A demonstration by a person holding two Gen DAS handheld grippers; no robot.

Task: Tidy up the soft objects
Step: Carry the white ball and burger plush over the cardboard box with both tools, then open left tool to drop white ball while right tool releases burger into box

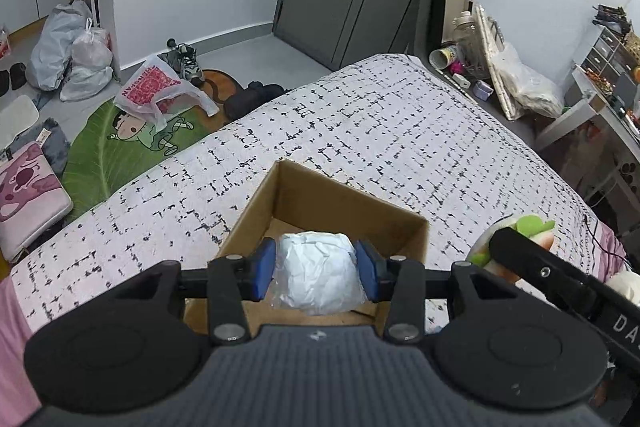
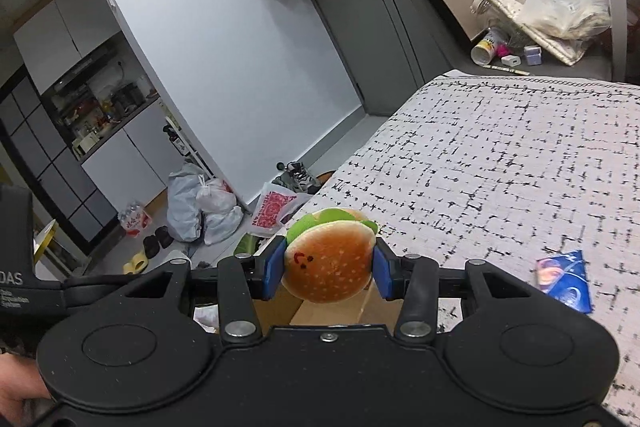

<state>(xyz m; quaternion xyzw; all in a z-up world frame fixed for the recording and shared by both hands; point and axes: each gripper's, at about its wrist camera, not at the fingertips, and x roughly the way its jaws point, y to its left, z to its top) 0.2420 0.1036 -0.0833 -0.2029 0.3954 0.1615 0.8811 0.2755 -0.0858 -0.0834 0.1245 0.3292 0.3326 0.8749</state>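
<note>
My left gripper point(image 1: 316, 269) is shut on a white crumpled soft bundle in clear plastic point(image 1: 316, 273) and holds it over the open cardboard box point(image 1: 348, 205) on the bed. My right gripper point(image 2: 328, 273) is shut on a plush hamburger point(image 2: 330, 263) with a smiling bun and green lettuce, held above the box's edge point(image 2: 320, 311). In the left wrist view the right gripper's arm point(image 1: 560, 279) and the plush point(image 1: 528, 231) show at the right of the box.
The bed has a white cover with black marks point(image 1: 360, 131). A blue packet point(image 2: 566, 279) lies on it at the right. The floor to the left holds plastic bags point(image 1: 76, 51), a green rug point(image 1: 132, 143), shoes point(image 1: 186, 63) and a pink cushion point(image 1: 28, 195).
</note>
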